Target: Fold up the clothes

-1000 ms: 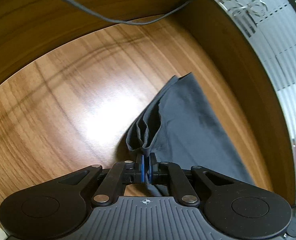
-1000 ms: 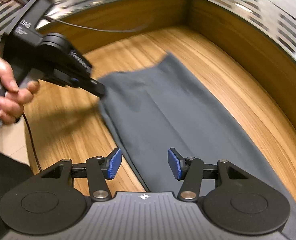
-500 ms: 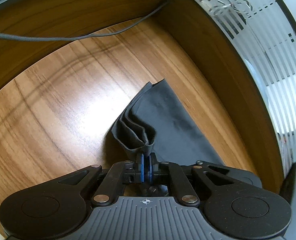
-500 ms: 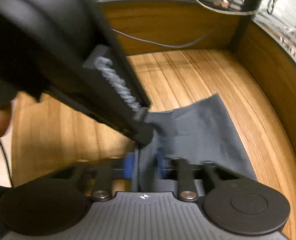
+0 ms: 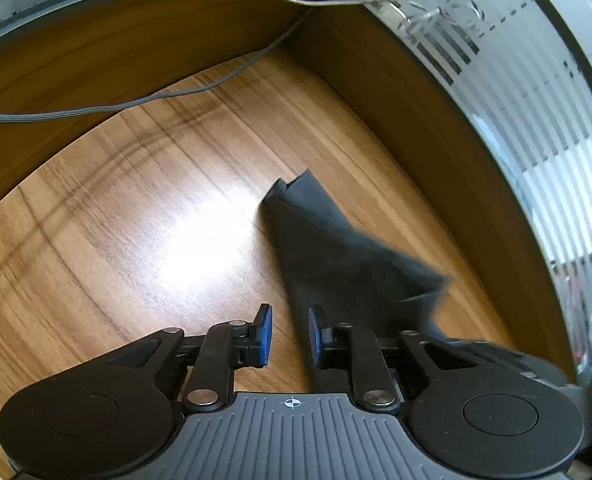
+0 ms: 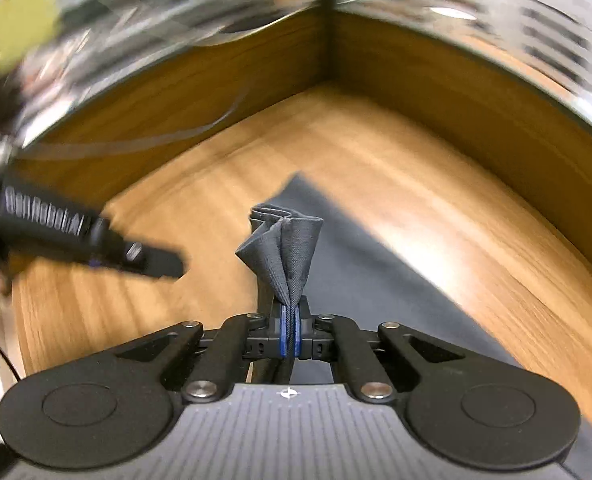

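Observation:
A dark grey garment (image 5: 328,240) lies on the wooden table and runs under the right side of my left gripper (image 5: 287,332). The left gripper is open, its blue pads apart, with the cloth edge beside the right pad. My right gripper (image 6: 289,330) is shut on a bunched corner of the grey garment (image 6: 287,248), which stands up in folds above the pads. The rest of the garment (image 6: 376,280) stretches away to the right. The left gripper's body (image 6: 95,240) shows blurred at the left of the right wrist view.
The wooden table (image 5: 135,208) sits in a corner with raised wooden walls (image 6: 328,48). A grey cable (image 5: 95,110) runs along the far wall. Frosted striped glass (image 5: 536,100) stands behind the right wall.
My left gripper has opened and let go of the cloth. My right gripper has shut on the bunched corner, and the left gripper has drawn away to the left.

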`<action>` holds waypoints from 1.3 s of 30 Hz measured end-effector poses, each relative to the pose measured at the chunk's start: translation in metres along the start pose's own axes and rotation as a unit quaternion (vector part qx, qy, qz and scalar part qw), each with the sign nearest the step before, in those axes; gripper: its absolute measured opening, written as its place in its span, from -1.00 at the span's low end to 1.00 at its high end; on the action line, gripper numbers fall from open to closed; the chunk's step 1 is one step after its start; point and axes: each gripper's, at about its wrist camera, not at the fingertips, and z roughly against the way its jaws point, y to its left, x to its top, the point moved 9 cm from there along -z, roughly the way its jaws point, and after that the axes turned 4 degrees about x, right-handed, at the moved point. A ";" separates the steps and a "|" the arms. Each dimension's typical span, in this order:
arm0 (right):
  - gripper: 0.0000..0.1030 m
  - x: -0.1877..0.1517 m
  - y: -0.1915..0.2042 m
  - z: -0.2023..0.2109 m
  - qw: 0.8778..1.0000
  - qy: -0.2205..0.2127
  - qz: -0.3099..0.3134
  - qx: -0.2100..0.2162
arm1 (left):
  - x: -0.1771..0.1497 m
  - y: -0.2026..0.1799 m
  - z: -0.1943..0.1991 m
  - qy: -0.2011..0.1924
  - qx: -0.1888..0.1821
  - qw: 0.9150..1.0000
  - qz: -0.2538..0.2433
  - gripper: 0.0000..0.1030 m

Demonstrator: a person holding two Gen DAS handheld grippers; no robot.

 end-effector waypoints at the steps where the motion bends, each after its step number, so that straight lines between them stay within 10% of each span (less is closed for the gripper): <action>1: -0.93 -0.003 -0.012 0.011 1.000 -0.012 -0.019 -0.010 | -0.002 -0.003 -0.002 0.002 0.004 1.000 -0.009 -0.60; 9: -0.94 -0.067 -0.128 0.092 0.976 -0.064 -0.170 -0.116 | -0.028 -0.033 -0.025 0.040 0.018 0.996 -0.072 -0.49; 19: -0.94 -0.219 -0.258 0.180 0.915 -0.048 -0.311 -0.252 | -0.063 -0.083 -0.035 0.060 0.019 0.981 -0.181 -0.39; 34: -0.89 -0.365 -0.309 0.278 0.830 -0.061 -0.429 -0.351 | -0.098 -0.122 -0.062 0.100 0.007 0.959 -0.265 -0.12; 39: -0.35 -0.380 -0.315 0.278 0.827 -0.035 -0.428 -0.363 | -0.110 -0.151 -0.077 0.113 -0.008 0.950 -0.291 -0.11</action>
